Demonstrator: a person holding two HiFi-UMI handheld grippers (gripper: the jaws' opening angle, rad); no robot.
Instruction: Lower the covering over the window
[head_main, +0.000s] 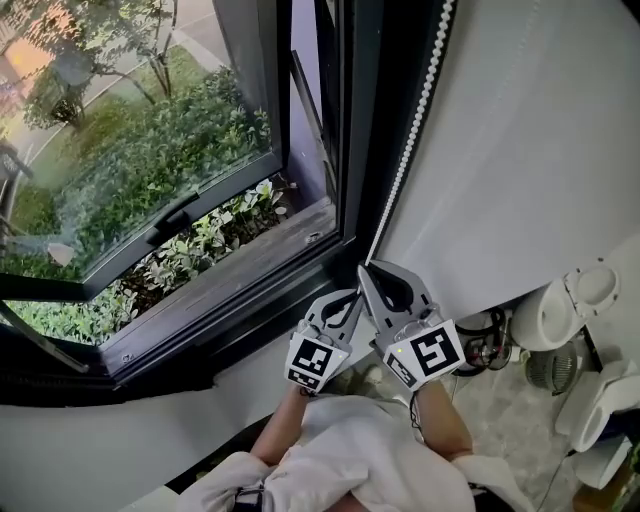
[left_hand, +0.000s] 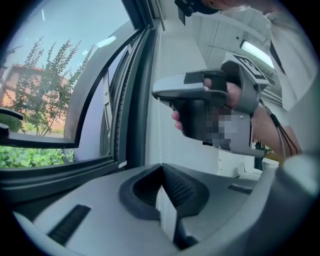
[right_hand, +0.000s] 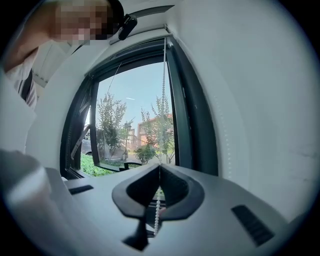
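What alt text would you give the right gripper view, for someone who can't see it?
The right tongs are shut on a white bead chain hanging before a dark-framed window, with trees and a building outside.

Left gripper (head_main: 354, 294) and right gripper (head_main: 364, 267) (adjacent) are closed.

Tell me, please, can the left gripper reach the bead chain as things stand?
Probably yes: the left gripper sits right beside the right gripper, which is shut on the bead chain, and nothing stands between. Its jaws are shut, so they must open first.
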